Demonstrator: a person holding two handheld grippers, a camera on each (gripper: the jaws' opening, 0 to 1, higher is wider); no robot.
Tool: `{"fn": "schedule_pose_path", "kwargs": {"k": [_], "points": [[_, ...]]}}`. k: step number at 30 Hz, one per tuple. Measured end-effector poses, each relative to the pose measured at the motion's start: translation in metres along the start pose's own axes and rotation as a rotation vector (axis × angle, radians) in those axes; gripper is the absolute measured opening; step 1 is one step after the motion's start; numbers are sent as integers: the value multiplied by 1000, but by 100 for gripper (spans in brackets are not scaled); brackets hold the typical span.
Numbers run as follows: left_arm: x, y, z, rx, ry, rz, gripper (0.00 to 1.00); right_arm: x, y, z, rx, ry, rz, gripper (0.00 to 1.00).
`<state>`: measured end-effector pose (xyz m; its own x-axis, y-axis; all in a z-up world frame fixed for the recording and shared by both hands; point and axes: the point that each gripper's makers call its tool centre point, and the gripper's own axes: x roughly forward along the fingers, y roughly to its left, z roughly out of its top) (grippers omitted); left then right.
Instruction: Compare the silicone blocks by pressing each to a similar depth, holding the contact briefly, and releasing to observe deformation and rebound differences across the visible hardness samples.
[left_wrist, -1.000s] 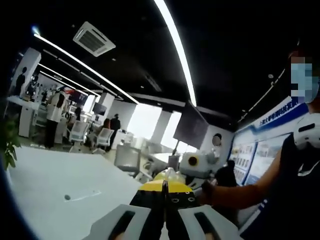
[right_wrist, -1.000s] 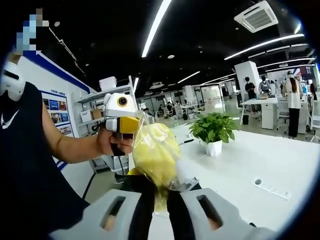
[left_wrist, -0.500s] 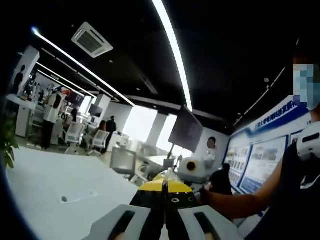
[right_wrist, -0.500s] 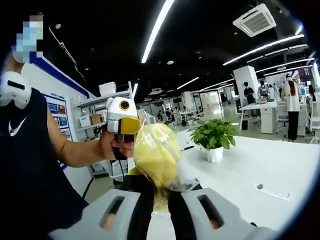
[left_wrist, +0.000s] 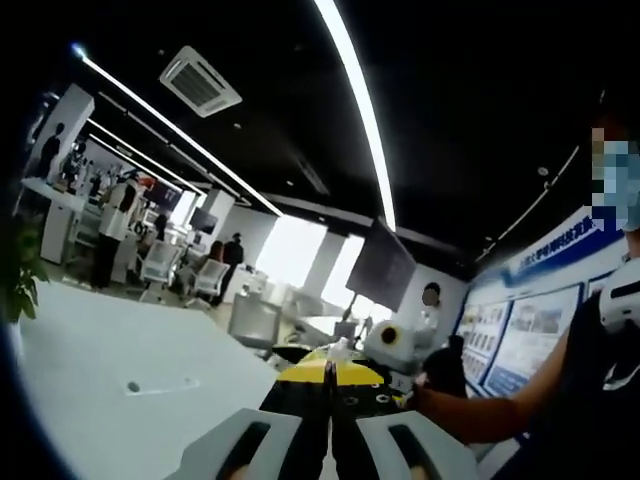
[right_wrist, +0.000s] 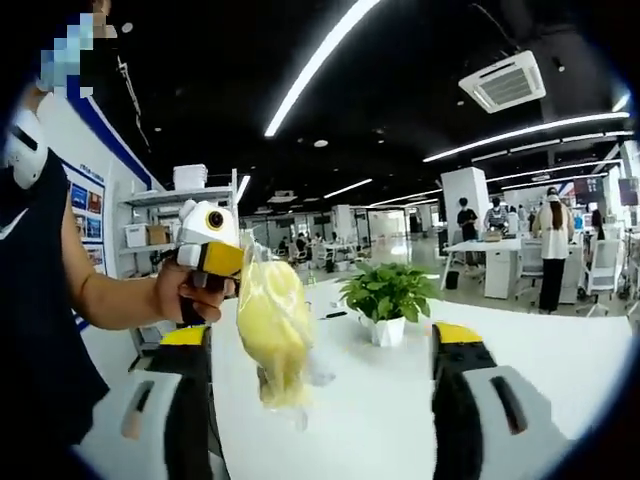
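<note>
Now your left gripper (right_wrist: 222, 262) pinches the top of the yellow bag (right_wrist: 272, 330), hanging it above the white table (right_wrist: 400, 420) left of the potted plant (right_wrist: 385, 300), while your right gripper (right_wrist: 320, 355) stands released around it.

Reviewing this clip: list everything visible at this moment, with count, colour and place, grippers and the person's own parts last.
Clear plastic bag of yellow material: one, hanging from the left gripper's closed jaws, between the right gripper's spread jaws.
Potted green plant in a white pot: one, on the white table.
White table: one, below both grippers.
Ceiling air-conditioning vent: one, white, overhead.
Left gripper: yellow-tipped, closed on the bag's top.
Right gripper: yellow-tipped, jaws wide apart.
Person's hand: one, holding the left gripper.
</note>
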<state>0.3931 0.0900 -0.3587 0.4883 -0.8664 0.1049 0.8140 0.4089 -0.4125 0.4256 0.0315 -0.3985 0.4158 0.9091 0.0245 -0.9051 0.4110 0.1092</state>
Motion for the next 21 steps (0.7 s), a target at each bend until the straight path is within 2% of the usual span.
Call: {"fn": "schedule_pose_path", "kwargs": {"k": [2,3,4,7,12,17,21], "points": [[-2,2,-1,4,-3,12,0,-10,0,-3,-11,6,-4,97],[-3,3,-1,-3,-9,22,0,-16,-4,-9,-42,45,-29,97],[-3,4,-1,-11,-18,28,0,-17,-5,-11,-52,56,-32,97],[-5,8,-3,-36,-41,49,0,-33,-11,-15,-43,49,-54,97],[-5,20,-12,-68,-32,59,0,-61,-28,-25,-55,49,-129,97],[-8,38,-20,-143,-45,69,0,-90,-39,-48,-66,99,-197,97],[-12,51,-28,-181,-55,79,0,-112,-44,-76,-71,158,-237,97]]}}
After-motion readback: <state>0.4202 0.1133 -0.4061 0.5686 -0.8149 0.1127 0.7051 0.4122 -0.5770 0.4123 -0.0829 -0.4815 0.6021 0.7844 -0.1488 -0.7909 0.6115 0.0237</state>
